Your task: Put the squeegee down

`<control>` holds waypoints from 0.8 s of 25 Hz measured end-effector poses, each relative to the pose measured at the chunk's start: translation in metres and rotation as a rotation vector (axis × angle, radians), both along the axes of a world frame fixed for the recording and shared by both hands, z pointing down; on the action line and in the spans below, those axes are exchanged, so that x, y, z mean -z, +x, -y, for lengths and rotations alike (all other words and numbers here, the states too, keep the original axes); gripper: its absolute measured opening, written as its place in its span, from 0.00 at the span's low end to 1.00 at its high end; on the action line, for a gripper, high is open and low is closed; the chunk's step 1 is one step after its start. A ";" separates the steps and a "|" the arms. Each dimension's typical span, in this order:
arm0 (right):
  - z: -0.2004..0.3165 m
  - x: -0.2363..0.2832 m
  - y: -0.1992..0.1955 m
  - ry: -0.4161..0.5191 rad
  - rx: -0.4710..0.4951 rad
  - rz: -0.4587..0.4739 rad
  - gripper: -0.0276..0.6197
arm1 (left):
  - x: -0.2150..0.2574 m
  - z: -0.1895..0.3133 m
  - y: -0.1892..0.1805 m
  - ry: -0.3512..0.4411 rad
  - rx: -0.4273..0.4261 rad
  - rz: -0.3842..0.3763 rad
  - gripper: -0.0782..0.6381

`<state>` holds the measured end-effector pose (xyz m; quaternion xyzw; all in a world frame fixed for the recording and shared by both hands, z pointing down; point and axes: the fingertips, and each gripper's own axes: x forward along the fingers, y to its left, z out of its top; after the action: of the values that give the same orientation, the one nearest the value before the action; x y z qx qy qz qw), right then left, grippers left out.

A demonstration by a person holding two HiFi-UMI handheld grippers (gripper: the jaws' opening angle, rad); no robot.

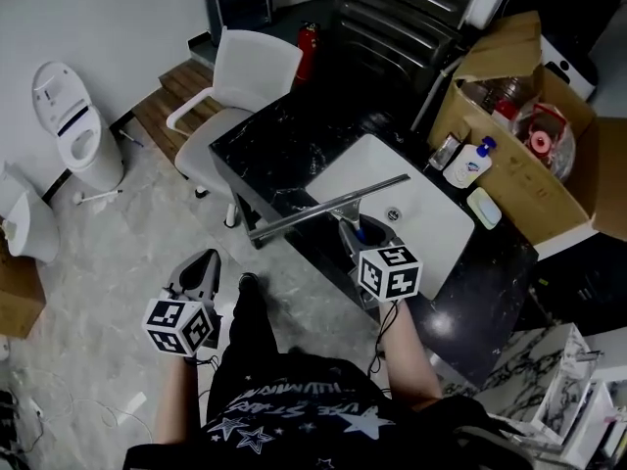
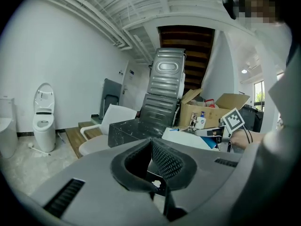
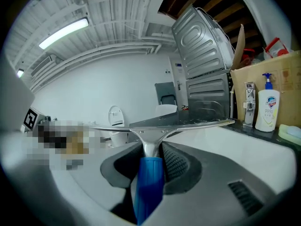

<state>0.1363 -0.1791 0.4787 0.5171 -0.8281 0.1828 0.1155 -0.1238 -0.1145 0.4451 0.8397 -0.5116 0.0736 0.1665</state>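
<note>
Head view: right gripper (image 1: 355, 233) holds squeegee (image 1: 328, 207) over sink (image 1: 431, 233); left gripper (image 1: 203, 267) well apart, over floor (image 1: 108, 262)
Left gripper view: jaws pressed together, nothing between
Right gripper view: jaws clamped on squeegee's blue handle (image 3: 149, 182), blade level

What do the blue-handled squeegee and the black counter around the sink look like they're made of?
The blue-handled squeegee: bar and neck look like bright metal, silvery with visible rivets; the handle is glossy blue, probably plastic. The black counter: polished stone or a stone-look slab, judging by its white veining and reflections.
</note>
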 end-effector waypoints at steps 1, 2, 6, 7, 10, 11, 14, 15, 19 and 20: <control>0.006 0.000 -0.001 0.000 -0.009 -0.003 0.25 | 0.000 0.009 -0.002 0.002 -0.007 -0.002 0.14; 0.013 -0.001 -0.002 -0.002 -0.018 -0.006 0.25 | -0.001 0.019 -0.004 0.004 -0.015 -0.003 0.14; 0.045 -0.004 -0.002 -0.010 -0.068 -0.020 0.25 | -0.003 0.067 -0.009 0.006 -0.056 -0.009 0.14; 0.054 -0.004 -0.001 -0.013 -0.081 -0.021 0.25 | -0.003 0.081 -0.009 0.007 -0.069 -0.013 0.14; 0.083 -0.005 -0.001 -0.015 -0.109 -0.027 0.25 | -0.004 0.121 -0.010 0.012 -0.103 -0.012 0.14; 0.093 -0.005 -0.001 -0.015 -0.120 -0.029 0.25 | -0.004 0.135 -0.010 0.013 -0.113 -0.012 0.14; 0.121 -0.005 0.002 -0.019 -0.160 -0.032 0.25 | -0.003 0.177 -0.010 0.012 -0.144 -0.016 0.14; 0.130 -0.005 0.002 -0.023 -0.172 -0.032 0.25 | -0.002 0.190 -0.010 0.012 -0.155 -0.018 0.14; 0.166 -0.002 0.003 -0.038 -0.209 -0.036 0.25 | 0.003 0.239 -0.006 0.006 -0.202 -0.016 0.14; 0.175 -0.001 0.003 -0.040 -0.218 -0.038 0.25 | 0.004 0.251 -0.006 0.003 -0.212 -0.016 0.14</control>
<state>0.1394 -0.3541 0.4799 0.6049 -0.7609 0.2011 0.1208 -0.1301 -0.3650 0.4413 0.8899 -0.4188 0.0834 0.1605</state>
